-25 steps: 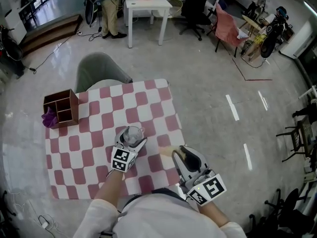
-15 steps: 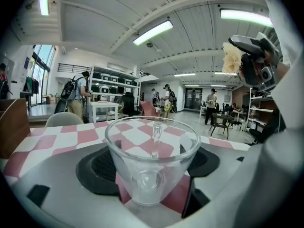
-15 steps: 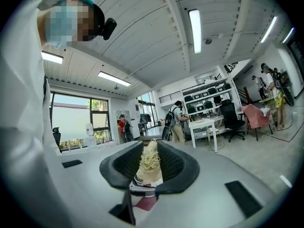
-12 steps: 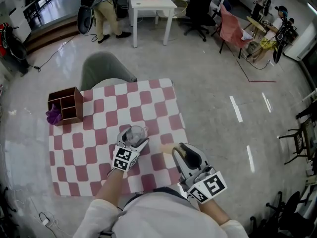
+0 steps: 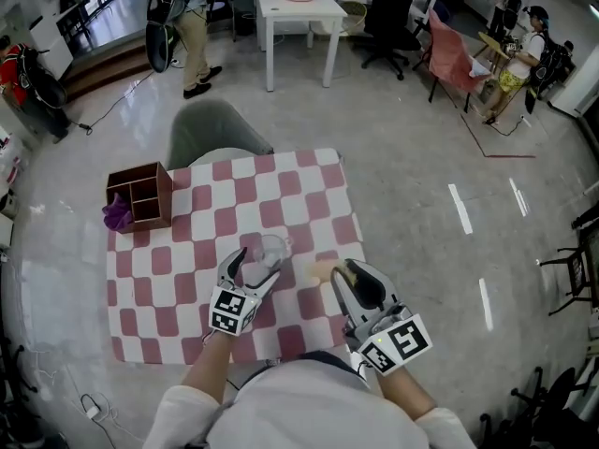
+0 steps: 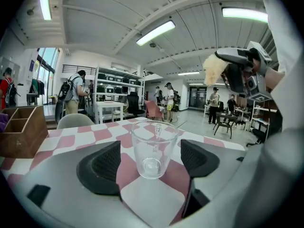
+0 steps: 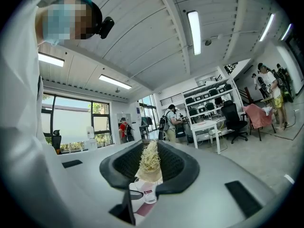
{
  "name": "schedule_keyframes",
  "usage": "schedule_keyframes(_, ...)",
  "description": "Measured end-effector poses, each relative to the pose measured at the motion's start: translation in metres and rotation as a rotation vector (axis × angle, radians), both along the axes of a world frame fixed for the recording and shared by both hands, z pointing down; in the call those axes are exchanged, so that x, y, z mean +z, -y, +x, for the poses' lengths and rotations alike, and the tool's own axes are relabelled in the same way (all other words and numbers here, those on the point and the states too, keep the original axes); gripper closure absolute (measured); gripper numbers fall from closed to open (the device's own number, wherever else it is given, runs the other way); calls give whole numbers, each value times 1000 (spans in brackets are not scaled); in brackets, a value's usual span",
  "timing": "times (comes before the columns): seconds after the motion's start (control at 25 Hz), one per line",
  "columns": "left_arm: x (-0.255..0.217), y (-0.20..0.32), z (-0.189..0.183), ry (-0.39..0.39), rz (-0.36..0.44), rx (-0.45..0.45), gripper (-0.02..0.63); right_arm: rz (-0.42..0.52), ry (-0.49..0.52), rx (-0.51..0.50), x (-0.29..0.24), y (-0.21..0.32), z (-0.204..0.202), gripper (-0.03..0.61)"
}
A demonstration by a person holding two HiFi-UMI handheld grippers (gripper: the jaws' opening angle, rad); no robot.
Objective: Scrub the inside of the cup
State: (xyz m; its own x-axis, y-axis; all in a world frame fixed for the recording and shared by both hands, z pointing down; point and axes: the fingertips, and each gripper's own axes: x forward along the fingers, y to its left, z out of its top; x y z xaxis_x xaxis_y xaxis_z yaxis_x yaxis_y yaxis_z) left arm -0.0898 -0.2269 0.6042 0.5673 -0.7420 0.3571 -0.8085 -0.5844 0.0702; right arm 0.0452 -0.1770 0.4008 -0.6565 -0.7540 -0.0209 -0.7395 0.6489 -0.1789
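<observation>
A clear glass cup [image 5: 270, 249] stands upright on the red-and-white checked tablecloth [image 5: 178, 283]. My left gripper [image 5: 251, 267] is open, one jaw on each side of the cup's near side. In the left gripper view the cup [image 6: 153, 148] sits between the two pads [image 6: 105, 165], and neither touches it. My right gripper [image 5: 344, 279] is to the right of the cup, shut on a pale yellow scrubber [image 5: 322, 269]. In the right gripper view the scrubber [image 7: 150, 161] sticks up between the jaws of the right gripper [image 7: 151, 165]. The left gripper view shows that scrubber [image 6: 213, 68] raised at upper right.
A brown wooden organiser box [image 5: 140, 195] with something purple [image 5: 117, 215] beside it stands at the cloth's far left corner. A grey chair [image 5: 211, 129] is behind the table. Farther back are a white table [image 5: 298, 9] and people standing.
The left jaws, which were closed round the cup, now stand apart from it, and the cup rests on the cloth. The right gripper with the scrubber has barely moved.
</observation>
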Motion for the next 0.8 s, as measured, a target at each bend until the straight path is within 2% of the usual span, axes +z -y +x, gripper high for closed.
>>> schedule_keyframes(0.4,-57,-37,-25,-27,55,-43,232,25,17,8,-3,0,-10,472)
schedule_keyframes(0.8,-116,-76,-28,-38,139,24,233,54,19,89,-7,-33,-9,472)
